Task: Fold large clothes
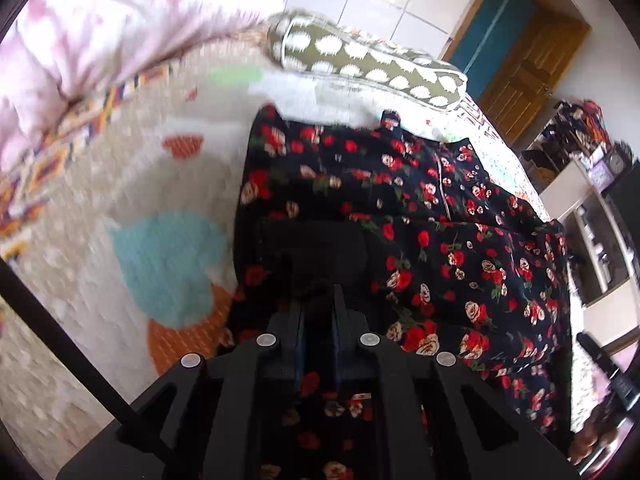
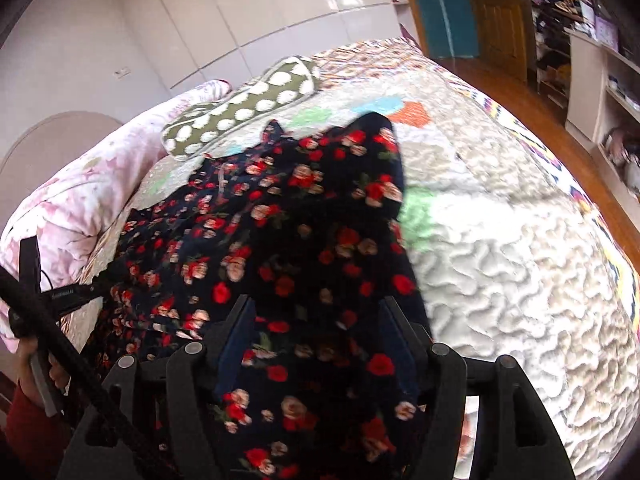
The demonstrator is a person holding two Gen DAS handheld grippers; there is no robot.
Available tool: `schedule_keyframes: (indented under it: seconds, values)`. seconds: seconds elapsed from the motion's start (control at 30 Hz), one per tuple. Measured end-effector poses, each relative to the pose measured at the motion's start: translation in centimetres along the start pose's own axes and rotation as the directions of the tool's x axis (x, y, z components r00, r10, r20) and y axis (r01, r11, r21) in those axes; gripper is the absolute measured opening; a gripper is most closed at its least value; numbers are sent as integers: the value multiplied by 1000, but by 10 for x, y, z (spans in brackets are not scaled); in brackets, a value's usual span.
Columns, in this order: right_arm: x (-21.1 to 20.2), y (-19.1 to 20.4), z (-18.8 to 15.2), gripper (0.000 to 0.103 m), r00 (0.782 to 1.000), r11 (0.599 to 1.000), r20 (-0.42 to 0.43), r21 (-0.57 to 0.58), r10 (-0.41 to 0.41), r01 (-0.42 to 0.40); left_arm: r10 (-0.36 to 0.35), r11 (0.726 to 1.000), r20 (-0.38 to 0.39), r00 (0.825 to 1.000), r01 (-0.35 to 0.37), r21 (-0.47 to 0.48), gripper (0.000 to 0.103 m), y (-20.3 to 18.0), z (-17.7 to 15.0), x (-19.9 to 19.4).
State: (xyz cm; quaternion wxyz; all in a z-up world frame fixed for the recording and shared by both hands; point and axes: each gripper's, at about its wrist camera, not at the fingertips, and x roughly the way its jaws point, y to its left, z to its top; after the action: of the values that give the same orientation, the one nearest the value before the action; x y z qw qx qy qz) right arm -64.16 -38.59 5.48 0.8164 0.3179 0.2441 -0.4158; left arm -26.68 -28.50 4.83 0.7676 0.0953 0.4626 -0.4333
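A black garment with red and cream roses [image 1: 440, 216] lies spread on the bed, and it also shows in the right wrist view [image 2: 280, 216]. My left gripper [image 1: 318, 300] has its fingers close together, pinched on a fold of the garment, which drapes over and between them. My right gripper [image 2: 316, 320] has its fingers wider apart with the garment's cloth bunched between them and draped over them. Its fingertips are hidden by cloth. The other gripper and the hand holding it show at the left edge of the right wrist view [image 2: 36, 288].
The bed has a cream quilted cover [image 2: 500, 264] with coloured patches. An olive pillow with white spots [image 1: 372, 64] and a pink floral duvet [image 1: 100, 32] lie at its head. A wooden door [image 1: 524, 64] and shelves [image 1: 592, 216] stand past the bed.
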Motion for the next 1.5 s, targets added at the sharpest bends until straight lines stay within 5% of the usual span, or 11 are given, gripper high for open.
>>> schedule_keyframes:
  seconds: [0.3,0.63,0.73,0.83,1.03,1.23,1.4,1.5]
  values:
    - [51,47,15,68,998,996,-50,-72,48,-52,70,995,42,997,-73,71,10,1,0,10]
    - [79,44,11,69,996,998,-82,-59,23,-28,108,988,48,993,-112,109,24,3,-18,12]
    - [68,44,13,70,995,999,-102,-42,10,-15,142,983,79,987,-150,109,47,4,-28,-12]
    - [43,35,6,70,994,999,-97,-1,43,-44,158,980,101,982,-168,103,58,14,-46,-40]
    - [-17,3,-28,71,997,999,-70,48,23,-19,187,981,86,979,-191,44,60,46,-84,-73]
    - [-67,-36,-78,75,995,986,-50,133,-91,97,187,982,63,980,-187,3,60,62,-123,-84]
    - [-83,-54,-119,77,986,969,-50,185,-158,165,193,981,35,980,-193,-9,78,60,-154,-79]
    - [-83,-65,-141,80,992,957,-46,259,-119,127,195,981,81,978,-194,-9,88,54,-174,-84]
